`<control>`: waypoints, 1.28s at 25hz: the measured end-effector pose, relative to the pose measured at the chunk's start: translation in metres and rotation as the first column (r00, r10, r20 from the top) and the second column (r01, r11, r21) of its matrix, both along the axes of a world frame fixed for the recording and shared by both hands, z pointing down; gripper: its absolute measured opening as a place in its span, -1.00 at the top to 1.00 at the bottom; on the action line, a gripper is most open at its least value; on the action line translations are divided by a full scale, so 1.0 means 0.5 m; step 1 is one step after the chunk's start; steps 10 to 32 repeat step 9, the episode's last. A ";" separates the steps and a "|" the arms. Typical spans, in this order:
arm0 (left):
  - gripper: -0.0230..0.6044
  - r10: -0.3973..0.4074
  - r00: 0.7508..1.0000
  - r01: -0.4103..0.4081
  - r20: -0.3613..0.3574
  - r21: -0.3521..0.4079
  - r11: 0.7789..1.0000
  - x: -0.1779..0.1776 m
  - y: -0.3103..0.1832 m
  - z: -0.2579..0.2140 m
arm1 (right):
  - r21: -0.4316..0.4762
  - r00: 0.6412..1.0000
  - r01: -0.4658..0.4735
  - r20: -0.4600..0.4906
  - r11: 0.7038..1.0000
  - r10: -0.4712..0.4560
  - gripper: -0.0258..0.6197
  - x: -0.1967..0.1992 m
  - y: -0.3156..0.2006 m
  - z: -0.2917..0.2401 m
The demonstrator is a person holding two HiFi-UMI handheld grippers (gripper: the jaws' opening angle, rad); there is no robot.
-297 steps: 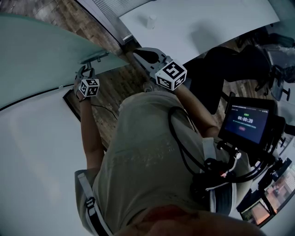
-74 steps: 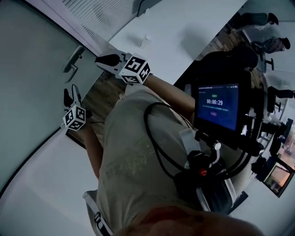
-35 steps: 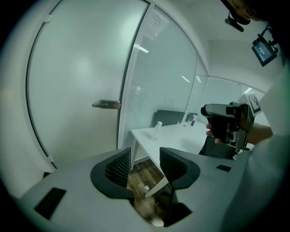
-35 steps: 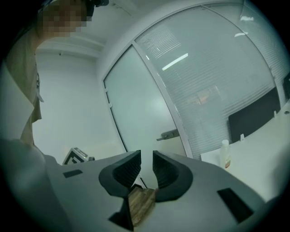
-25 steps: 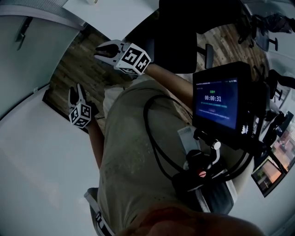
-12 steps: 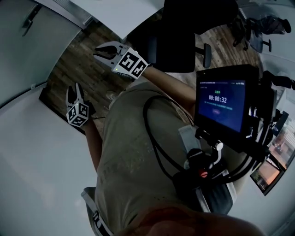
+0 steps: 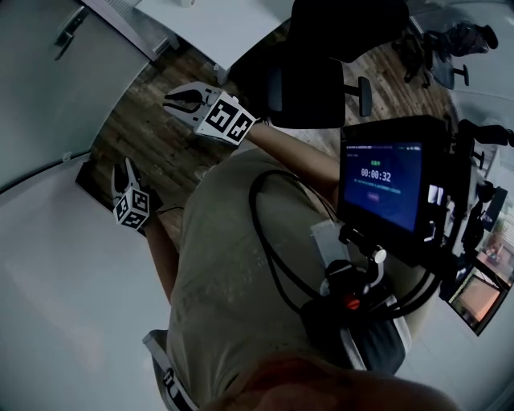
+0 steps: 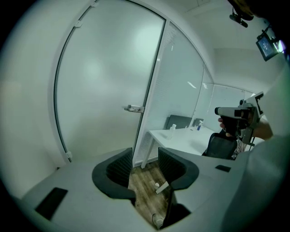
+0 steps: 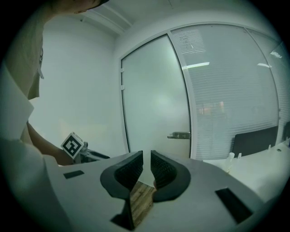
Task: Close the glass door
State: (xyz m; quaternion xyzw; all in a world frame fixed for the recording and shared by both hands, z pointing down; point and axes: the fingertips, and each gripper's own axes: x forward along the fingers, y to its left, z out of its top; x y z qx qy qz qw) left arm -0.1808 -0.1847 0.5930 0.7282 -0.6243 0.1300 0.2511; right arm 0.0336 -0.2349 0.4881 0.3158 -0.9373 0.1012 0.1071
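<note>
Head view looks down over a person's beige shirt toward the tall frosted glass door (image 7: 48, 88). That door sits flush in its frame. Its metal lever handle (image 7: 68, 22) is on the door edge nearest the white counter (image 7: 217, 20), which stands just beside the door.

The left gripper (image 7: 122, 168) hangs well apart from the door, over the brown plank floor (image 7: 136, 120) in front of it. In the left gripper view its 2 jaws stand wide apart, with only floor showing between them.

The right gripper (image 7: 171, 102) is also well short of the door, on the door's handle side. Its jaws are closing to a narrow gap, and nothing sits between them.

Neither gripper touches the door or its handle. A black office chair (image 7: 321, 72) stands further from the door, past the counter.
</note>
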 end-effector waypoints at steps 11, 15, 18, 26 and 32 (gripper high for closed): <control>0.31 0.017 1.000 -0.017 -0.004 -0.007 1.000 -0.031 0.027 0.041 | 0.007 1.000 -0.013 -0.005 1.000 0.013 0.74 -0.029 0.032 0.023; 0.31 0.017 1.000 -0.017 -0.004 -0.007 1.000 -0.031 0.027 0.041 | 0.007 1.000 -0.013 -0.005 1.000 0.013 0.74 -0.029 0.032 0.023; 0.31 0.017 1.000 -0.017 -0.004 -0.007 1.000 -0.031 0.027 0.041 | 0.007 1.000 -0.013 -0.005 1.000 0.013 0.74 -0.029 0.032 0.023; 0.31 0.017 1.000 -0.017 -0.004 -0.007 1.000 -0.031 0.027 0.041 | 0.007 1.000 -0.013 -0.005 1.000 0.013 0.74 -0.029 0.032 0.023; 0.31 0.017 1.000 -0.017 -0.004 -0.007 1.000 -0.031 0.027 0.041 | 0.007 1.000 -0.013 -0.005 1.000 0.013 0.74 -0.029 0.032 0.023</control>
